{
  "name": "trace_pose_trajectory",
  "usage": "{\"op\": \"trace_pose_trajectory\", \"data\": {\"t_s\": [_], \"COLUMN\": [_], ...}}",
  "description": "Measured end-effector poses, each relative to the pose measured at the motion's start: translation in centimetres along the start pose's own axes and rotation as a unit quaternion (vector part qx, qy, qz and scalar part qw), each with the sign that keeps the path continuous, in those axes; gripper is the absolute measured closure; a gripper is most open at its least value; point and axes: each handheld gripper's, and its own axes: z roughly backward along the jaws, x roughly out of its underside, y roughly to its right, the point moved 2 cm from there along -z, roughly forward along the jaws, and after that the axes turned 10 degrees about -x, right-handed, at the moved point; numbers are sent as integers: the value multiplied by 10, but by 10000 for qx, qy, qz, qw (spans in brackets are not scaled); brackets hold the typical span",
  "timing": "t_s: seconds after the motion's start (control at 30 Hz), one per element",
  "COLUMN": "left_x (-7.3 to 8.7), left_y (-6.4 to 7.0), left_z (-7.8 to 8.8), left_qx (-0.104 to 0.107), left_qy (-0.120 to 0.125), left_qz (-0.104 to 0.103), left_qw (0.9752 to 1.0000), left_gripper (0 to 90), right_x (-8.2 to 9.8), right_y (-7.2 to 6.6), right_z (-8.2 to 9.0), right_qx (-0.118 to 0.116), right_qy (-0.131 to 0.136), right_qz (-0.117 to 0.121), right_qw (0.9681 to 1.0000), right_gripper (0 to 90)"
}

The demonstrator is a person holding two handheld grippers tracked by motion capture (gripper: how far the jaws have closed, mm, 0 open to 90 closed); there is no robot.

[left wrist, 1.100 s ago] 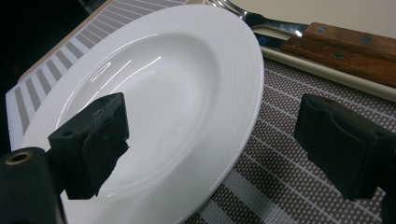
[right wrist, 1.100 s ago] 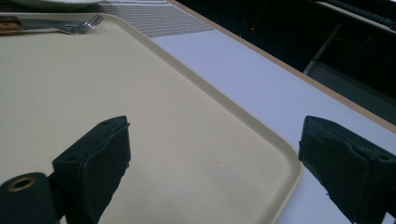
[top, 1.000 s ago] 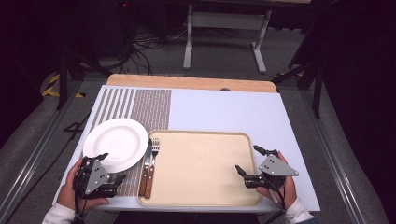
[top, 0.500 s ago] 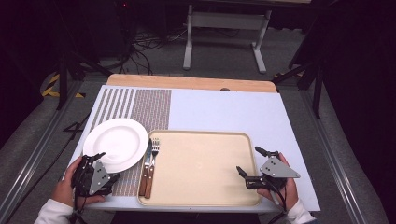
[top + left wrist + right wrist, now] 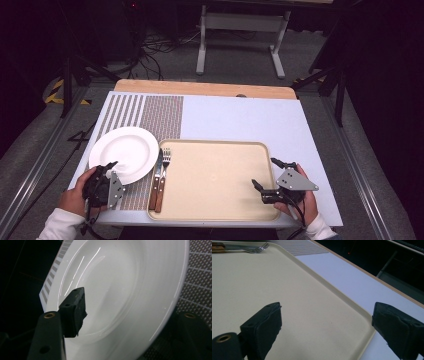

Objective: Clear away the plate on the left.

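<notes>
My left gripper straddles the plate rim, jaws just closing, not yet clamped, ready for lifting; right gripper waits released over the tray.

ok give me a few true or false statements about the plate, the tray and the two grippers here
1. The white plate lies on the tray. False: it rests on the patterned mat, left of the tray.
2. The left gripper has one jaw above and one below the plate's near rim. True; its jaws have just been closing, and whether the pads press on the rim yet is unclear.
3. The right gripper holds the fork. False: its jaws stand wide and empty at the tray's right edge.
4. The fork and the knife lie side by side at the tray's left edge. True.
</notes>
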Motion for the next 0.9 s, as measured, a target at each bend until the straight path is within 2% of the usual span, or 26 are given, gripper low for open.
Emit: {"op": "trace_pose_trajectory", "data": {"t_s": [0.1,0.13,0.23,0.27,0.3,0.4,0.47,0.5,0.53,0.57,0.73,0.83,0.9], "left_x": [-3,-4,-8,-8,-9,-11,-13,-13,-14,-15,-18,-22,-22], "left_y": [4,4,10,10,13,15,17,17,18,20,21,22,21], "left_z": [0,0,-2,-2,-2,-4,-5,-5,-6,-7,-10,-12,-12], "left_qx": [29,26,52,52,-55,-144,-243,-243,-294,-389,-480,-541,-518], "left_qy": [-49,-76,-120,-120,-116,-101,-144,-144,-156,-195,-186,-258,-266], "left_qz": [-226,-364,-718,-718,-918,-1017,-1195,-1195,-1274,-1405,-1532,-1657,-1660], "left_qw": [9997,9993,9973,9973,9957,9947,9924,9924,9913,9891,9868,9844,9844], "left_gripper": [524,557,706,733,758,771,777,781,787,791,805,810,811], "right_x": [0,0,1,1,1,2,2,2,2,2,3,3,4], "right_y": [-1,-2,-2,-2,-2,-2,-2,-2,-2,-2,-2,-1,-1], "right_z": [-1,-2,-3,-3,-3,-3,-4,-4,-4,-4,-4,-5,-5], "right_qx": [-50,-61,-88,-88,-95,-89,-92,-92,-90,-94,-95,-78,-72], "right_qy": [-49,-60,-130,-130,-137,-142,-147,-163,-171,-172,-185,-232,-250], "right_qz": [-1,-3,49,49,17,6,4,22,27,19,12,-3,15], "right_qw": [10000,10000,9999,9999,9999,9999,9998,9998,9998,9998,9998,9997,9997], "right_gripper": [99,99,100,100,101,101,101,101,101,102,101,101,101]}}
